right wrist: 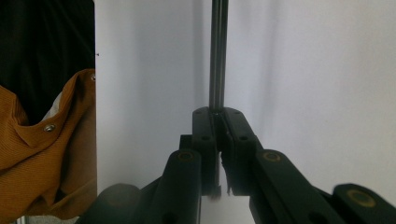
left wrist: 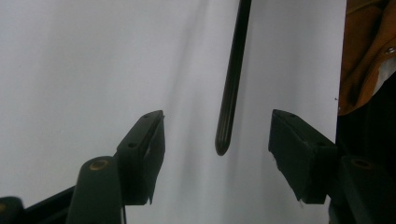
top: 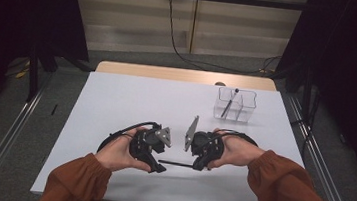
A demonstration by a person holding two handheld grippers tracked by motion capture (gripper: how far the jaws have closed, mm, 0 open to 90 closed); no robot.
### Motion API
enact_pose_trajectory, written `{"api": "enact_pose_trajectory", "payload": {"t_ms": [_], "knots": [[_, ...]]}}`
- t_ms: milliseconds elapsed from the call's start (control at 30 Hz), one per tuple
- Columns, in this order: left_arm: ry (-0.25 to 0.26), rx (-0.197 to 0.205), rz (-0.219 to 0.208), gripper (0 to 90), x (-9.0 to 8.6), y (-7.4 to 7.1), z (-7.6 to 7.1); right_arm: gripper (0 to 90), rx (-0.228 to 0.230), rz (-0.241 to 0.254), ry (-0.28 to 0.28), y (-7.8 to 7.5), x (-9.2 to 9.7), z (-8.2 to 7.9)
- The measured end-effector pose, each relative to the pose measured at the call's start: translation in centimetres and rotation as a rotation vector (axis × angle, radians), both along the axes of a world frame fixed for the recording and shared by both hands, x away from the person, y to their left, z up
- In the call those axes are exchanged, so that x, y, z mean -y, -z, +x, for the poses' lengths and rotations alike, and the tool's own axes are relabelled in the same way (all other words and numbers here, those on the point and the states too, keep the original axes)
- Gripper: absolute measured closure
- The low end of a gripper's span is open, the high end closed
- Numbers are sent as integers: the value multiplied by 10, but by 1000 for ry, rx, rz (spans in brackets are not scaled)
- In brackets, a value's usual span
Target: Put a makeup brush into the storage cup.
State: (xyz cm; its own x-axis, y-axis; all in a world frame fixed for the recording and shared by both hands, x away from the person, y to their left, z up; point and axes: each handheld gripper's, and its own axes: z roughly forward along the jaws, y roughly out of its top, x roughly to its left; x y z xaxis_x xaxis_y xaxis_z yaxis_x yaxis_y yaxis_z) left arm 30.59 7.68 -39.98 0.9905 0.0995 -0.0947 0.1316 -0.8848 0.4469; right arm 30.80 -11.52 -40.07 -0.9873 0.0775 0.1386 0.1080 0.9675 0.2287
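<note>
Container: a clear divided bin (top: 235, 105) stands in the upper right of the high view, on the white table (top: 116, 104), well apart from both hands.
Container contents: one dark pen-like stick (top: 229, 104) leans in its left compartment, top end tilted to the upper right (the other compartment looks bare, though the clear walls make this hard to confirm).
Task item: a thin black rod (top: 176, 164) in the lower centre of the high view, between the two grippers.
Rod long axis: level across the frame, left to right in the high view; near vertical in both gripper views.
Rod free end: rounded tip points to frame left, toward the left gripper (top: 155, 167).
Right gripper (right wrist: 218, 113): clenched on the rod, which runs up from the pinched pads.
Left gripper state: released; the rod tip (left wrist: 223, 144) sits in the gap, touching neither pad.
Writing: no readable lettering; the resolution is too low to tell.
</note>
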Motion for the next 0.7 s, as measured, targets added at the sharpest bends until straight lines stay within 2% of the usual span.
{"api": "enact_pose_trajectory", "payload": {"t_ms": [33,100,200,233,300,333,533,633,700], "knots": [[1,-1,-7,453,1,-1,0,839,1,3,-3,0,0,0],[-2,-4,-21,487,2,-1,0,839,3,6,-3,1,0,0],[28,-16,1,573,4,1,4,839,9,15,-11,1,-1,0],[19,-16,5,608,5,3,4,839,7,17,-16,1,-1,1],[9,-21,10,629,7,6,4,839,7,22,-13,1,-1,1],[17,-33,9,643,8,6,5,839,8,18,-14,1,-1,0],[34,-40,6,737,10,8,6,839,5,24,-11,3,-2,0],[36,-30,-18,777,10,7,7,839,14,18,-16,3,-2,1],[27,-40,-35,799,11,8,7,840,20,16,-13,4,-1,2]]}}
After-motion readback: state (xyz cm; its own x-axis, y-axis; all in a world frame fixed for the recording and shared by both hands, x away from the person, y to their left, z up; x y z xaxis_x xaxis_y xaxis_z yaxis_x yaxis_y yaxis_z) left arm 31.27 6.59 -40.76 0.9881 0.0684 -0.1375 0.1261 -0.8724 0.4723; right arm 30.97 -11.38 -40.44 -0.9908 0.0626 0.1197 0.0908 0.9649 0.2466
